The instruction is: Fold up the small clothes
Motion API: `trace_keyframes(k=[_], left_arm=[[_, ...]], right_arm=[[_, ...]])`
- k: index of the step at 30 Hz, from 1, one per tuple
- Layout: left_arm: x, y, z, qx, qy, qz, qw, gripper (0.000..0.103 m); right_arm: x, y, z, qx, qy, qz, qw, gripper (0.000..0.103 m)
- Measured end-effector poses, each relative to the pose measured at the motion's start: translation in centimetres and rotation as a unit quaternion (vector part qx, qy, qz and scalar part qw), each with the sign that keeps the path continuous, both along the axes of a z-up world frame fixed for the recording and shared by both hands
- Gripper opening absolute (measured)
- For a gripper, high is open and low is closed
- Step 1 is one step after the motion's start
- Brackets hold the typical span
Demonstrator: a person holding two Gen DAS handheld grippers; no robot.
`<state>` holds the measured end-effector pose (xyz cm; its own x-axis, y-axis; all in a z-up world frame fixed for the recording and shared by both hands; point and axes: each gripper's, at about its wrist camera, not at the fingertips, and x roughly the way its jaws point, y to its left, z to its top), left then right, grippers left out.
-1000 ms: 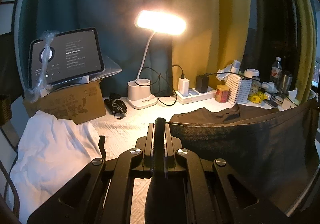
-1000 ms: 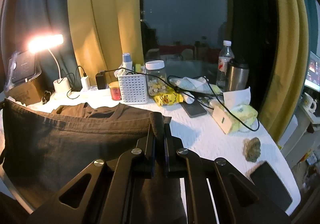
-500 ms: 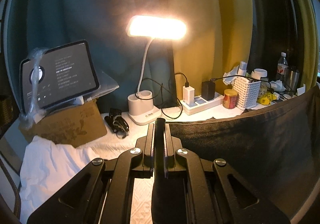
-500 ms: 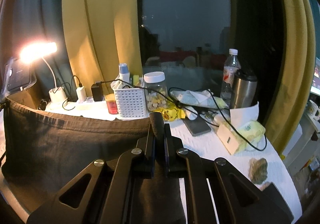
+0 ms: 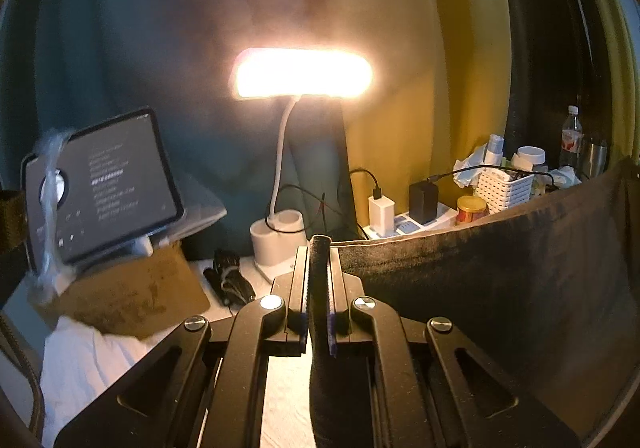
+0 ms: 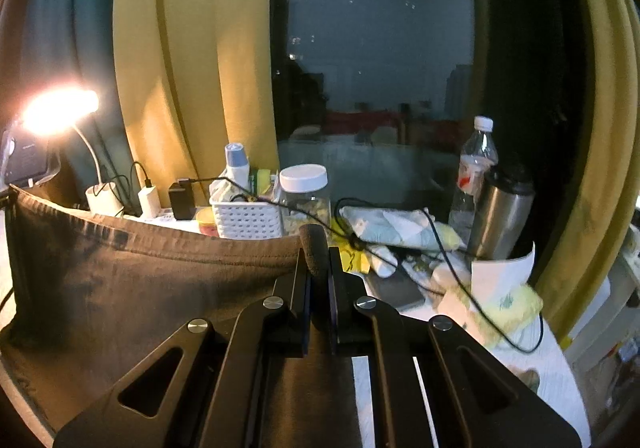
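A dark grey garment [image 5: 500,280] hangs stretched between my two grippers, its hem edge raised above the white table cover. My left gripper [image 5: 319,248] is shut on one corner of that hem, with cloth bunched between its fingers. In the right wrist view the same garment [image 6: 132,288] spreads off to the left, and my right gripper [image 6: 317,248] is shut on its other corner. The lower part of the garment drops out of sight below both grippers.
A lit desk lamp [image 5: 302,74] stands behind, beside a tablet [image 5: 100,188] on a cardboard box [image 5: 132,296]. White cloth [image 5: 80,364] lies at the left. A power strip with chargers [image 5: 404,222], a white basket [image 6: 246,218], jar [image 6: 304,192], bottle [image 6: 474,168], steel flask [image 6: 500,220], cables and tissues crowd the back and right.
Both grippers have carried the garment's hem forward toward the lamp and the clutter at the back. The cloth has lifted and now hides the rest of the garment that lay on the table.
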<state>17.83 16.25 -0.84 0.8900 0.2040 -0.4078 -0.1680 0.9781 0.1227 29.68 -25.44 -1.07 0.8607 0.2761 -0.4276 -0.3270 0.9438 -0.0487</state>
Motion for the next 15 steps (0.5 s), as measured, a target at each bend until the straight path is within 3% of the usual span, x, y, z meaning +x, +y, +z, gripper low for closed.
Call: trace_keyframes(k=[15], left_arm=[[5.1, 2.0, -1.5, 0.008, 0.003, -0.002, 1.0, 0.005]], right_arm=[[6.8, 2.3, -2.0, -0.014, 0.014, 0.011, 1.0, 0.008]])
